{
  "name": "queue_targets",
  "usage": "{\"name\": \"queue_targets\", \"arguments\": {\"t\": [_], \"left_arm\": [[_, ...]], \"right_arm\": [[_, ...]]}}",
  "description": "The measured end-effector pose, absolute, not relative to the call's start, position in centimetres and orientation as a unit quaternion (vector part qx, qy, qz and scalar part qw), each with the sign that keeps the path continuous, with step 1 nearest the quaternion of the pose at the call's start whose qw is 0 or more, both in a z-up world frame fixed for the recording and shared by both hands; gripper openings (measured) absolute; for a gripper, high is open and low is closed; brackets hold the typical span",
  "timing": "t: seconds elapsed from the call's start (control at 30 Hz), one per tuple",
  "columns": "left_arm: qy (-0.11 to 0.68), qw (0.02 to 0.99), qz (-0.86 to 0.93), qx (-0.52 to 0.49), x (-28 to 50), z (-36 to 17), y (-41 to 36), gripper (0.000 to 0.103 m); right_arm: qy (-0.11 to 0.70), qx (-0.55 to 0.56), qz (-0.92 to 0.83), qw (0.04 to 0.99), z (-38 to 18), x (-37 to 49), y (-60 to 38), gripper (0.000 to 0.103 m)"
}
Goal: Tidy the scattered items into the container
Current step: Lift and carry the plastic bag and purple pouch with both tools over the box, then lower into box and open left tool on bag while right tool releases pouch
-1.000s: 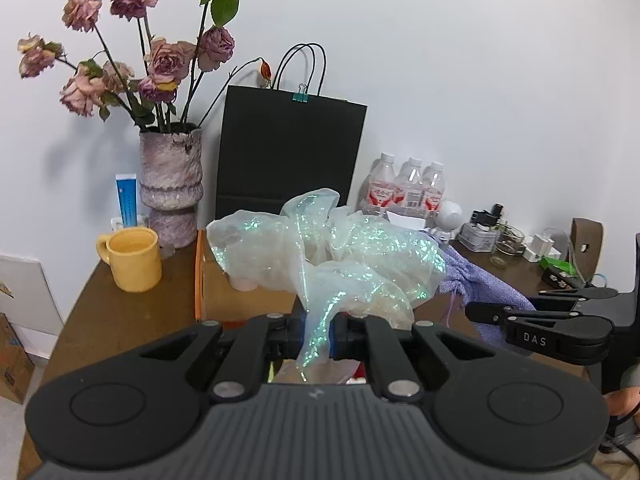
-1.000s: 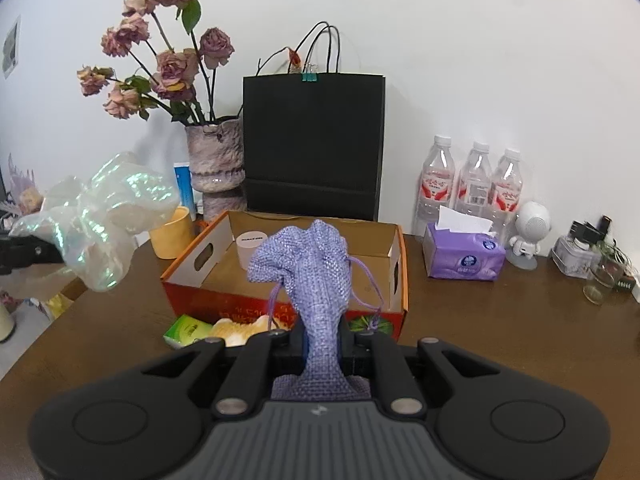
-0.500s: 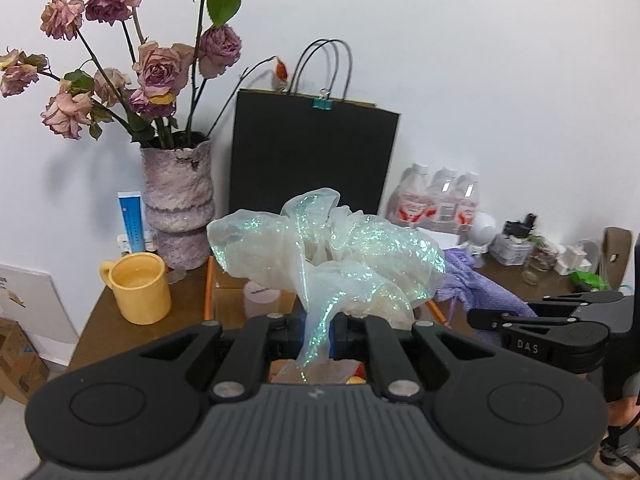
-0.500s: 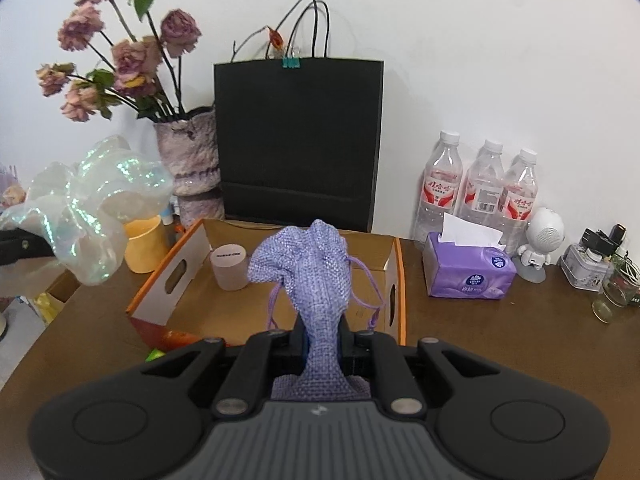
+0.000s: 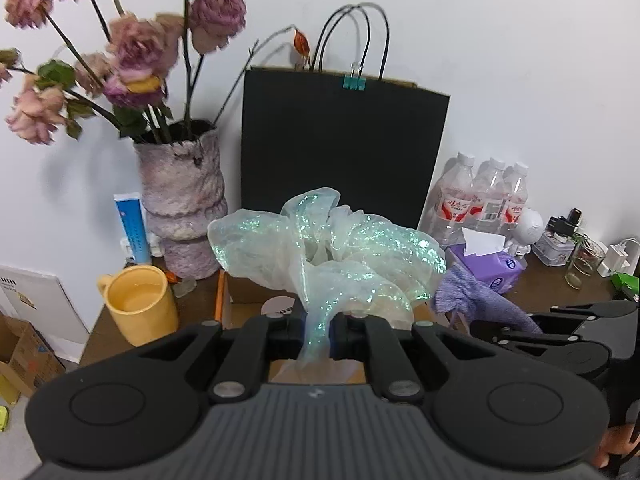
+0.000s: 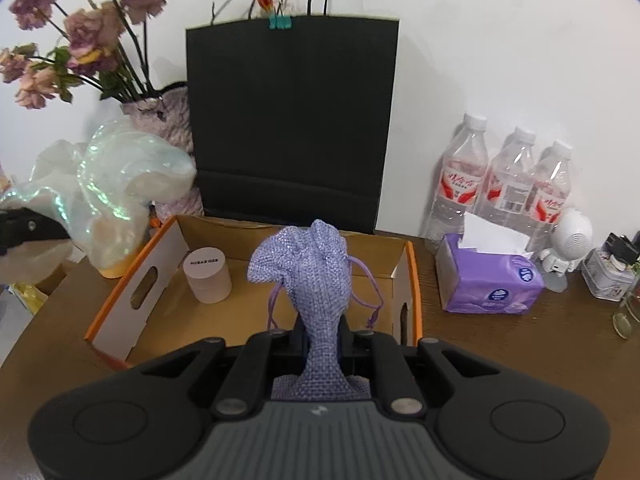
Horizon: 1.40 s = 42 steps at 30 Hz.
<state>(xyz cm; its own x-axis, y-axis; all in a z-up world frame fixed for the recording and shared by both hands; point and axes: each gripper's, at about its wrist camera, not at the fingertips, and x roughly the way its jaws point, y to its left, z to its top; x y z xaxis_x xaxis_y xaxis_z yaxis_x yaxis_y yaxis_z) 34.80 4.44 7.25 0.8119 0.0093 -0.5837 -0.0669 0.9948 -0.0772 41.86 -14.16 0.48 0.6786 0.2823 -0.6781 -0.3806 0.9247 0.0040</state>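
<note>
My left gripper (image 5: 318, 334) is shut on a crumpled iridescent plastic bag (image 5: 332, 252), which billows above the fingers and hides most of the box behind it. My right gripper (image 6: 322, 338) is shut on a purple woven drawstring pouch (image 6: 310, 264), held over the near edge of the open cardboard box (image 6: 160, 256) with orange rims. A small pale pink jar (image 6: 207, 276) stands inside the box at the left. In the right wrist view the iridescent bag (image 6: 108, 196) hangs at the left of the box. In the left wrist view the pouch (image 5: 472, 294) and the right gripper sit at the right.
Behind the box stand a black paper bag (image 6: 292, 120) and a vase of dried roses (image 5: 180, 208). A yellow mug (image 5: 138, 304) is left of the box. Water bottles (image 6: 508, 184), a purple tissue pack (image 6: 488, 280), a white figurine (image 6: 568, 240) and small jars crowd the right.
Both grippers have moved forward toward the box with their loads; the box, bag and vase loom larger, and the box interior now lies just beyond the purple pouch.
</note>
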Motion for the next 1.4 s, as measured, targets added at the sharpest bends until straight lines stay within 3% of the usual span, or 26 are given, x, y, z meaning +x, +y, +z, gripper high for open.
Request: {"name": "queue_targets", "arguments": {"t": [0.93,1.4], "left_arm": [[0.423,0.904,0.038,-0.052,44.7,-5.0,3.7,0.01],[0.453,0.89,0.036,-0.027,46.0,-7.6,2.2,0.01]], "right_arm": [[0.451,-0.076,0.146,0.877,-8.3,50.5,-11.0,0.01],[0.464,-0.081,0.143,0.871,-10.1,51.2,-10.9,0.01]]}}
